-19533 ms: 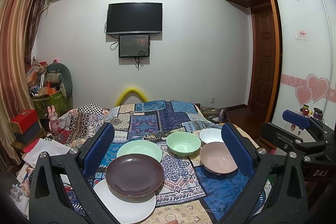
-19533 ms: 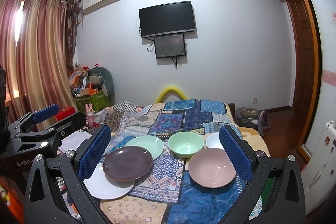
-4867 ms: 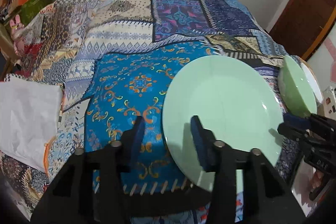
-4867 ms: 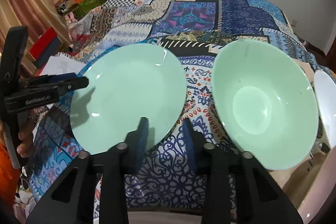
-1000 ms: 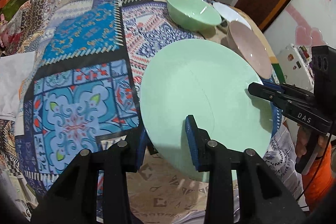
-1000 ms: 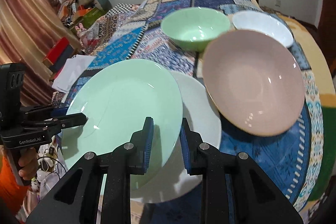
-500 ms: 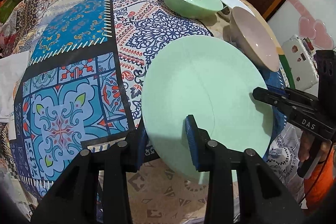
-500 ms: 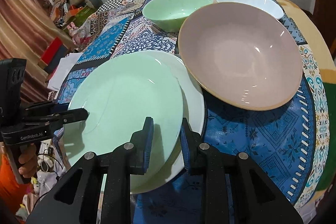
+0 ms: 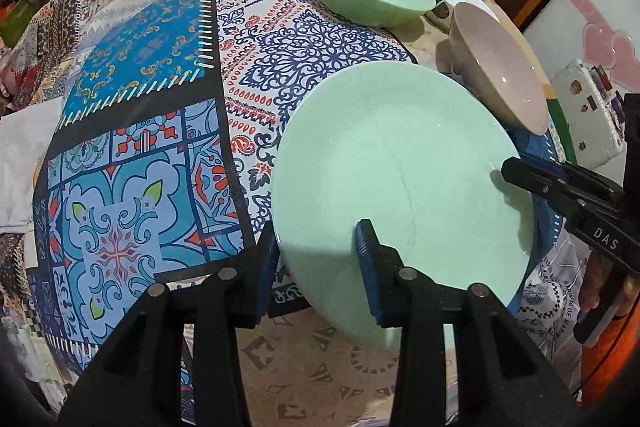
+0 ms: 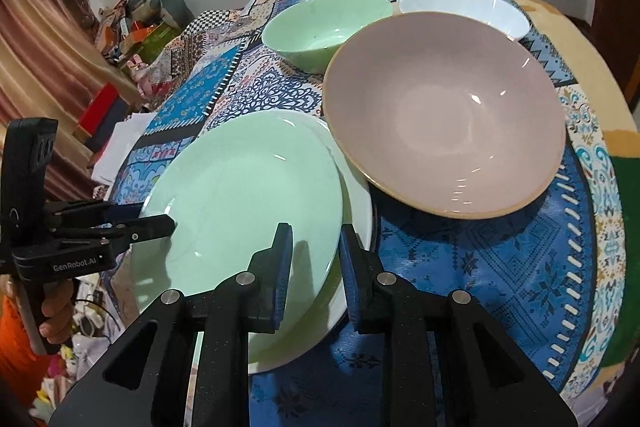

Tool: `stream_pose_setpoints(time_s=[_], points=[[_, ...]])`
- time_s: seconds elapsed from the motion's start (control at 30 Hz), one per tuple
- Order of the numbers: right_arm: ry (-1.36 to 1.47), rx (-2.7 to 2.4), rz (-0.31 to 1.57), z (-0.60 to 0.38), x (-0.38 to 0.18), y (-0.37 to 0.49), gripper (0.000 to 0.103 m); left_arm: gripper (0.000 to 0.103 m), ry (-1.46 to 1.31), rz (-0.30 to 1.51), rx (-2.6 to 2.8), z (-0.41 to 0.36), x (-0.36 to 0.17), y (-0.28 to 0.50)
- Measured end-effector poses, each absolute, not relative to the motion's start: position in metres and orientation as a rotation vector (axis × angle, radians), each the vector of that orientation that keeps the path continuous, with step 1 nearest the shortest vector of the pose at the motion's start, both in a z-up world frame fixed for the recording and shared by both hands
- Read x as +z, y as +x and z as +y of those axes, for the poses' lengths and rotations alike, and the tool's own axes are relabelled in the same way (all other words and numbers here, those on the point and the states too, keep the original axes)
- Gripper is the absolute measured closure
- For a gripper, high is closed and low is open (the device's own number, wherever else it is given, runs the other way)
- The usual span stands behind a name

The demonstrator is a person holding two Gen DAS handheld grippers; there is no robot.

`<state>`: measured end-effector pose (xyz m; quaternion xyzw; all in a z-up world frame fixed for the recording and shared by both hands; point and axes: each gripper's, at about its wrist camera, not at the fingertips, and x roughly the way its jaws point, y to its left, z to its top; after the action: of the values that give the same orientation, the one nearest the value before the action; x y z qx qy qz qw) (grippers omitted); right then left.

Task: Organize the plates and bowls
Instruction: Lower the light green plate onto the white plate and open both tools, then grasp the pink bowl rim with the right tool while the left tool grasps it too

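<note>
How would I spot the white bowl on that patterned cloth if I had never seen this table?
Start at the patchwork tablecloth and look to its far side, past the big pink bowl. Beside the green bowl, to its right in the right wrist view, sits the white bowl. It is the only white dish with deep sides; the other white piece is a flat white plate under the green plate.

Both grippers — left gripper (image 9: pixel 316 247), right gripper (image 10: pixel 316 247) — have fingers clamped on opposite edges of one plate (image 10: pixel 248 203).
</note>
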<state>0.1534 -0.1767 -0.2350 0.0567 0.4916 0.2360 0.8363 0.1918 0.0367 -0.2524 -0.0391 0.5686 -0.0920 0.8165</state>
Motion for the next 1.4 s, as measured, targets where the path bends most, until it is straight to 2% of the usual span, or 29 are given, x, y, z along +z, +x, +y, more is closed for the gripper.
stream_pose_setpoints(time_s=[0.27,0.43,0.6,0.7,0.8,1.13,1.4], points=[[0.019,0.457,0.999,-0.177,-0.223,0.147,0.081,0.06,-0.071,1.201,-0.207,0.042,-0.238,0.18],[0.054,0.46,0.961,-0.19,-0.205,0.146,0.081,0.049,-0.096,1.128,-0.207,0.044,-0.208,0.18],[0.076,0.431,0.89,-0.204,-0.181,0.149,0.078,0.043,-0.091,1.036,-0.234,0.03,-0.171,0.189],[0.084,0.402,0.854,-0.212,-0.17,0.153,0.077,0.035,-0.079,0.984,-0.254,0.017,-0.154,0.198],[0.094,0.371,0.828,-0.222,-0.164,0.158,0.072,0.03,-0.074,0.957,-0.271,0.004,-0.147,0.211],[0.116,0.247,0.82,-0.263,-0.175,0.18,0.059,0.029,-0.048,1.015,-0.316,-0.042,-0.175,0.267],[0.144,0.217,0.876,-0.281,-0.203,0.2,0.058,0.029,-0.009,1.079,-0.342,-0.076,-0.213,0.305]])
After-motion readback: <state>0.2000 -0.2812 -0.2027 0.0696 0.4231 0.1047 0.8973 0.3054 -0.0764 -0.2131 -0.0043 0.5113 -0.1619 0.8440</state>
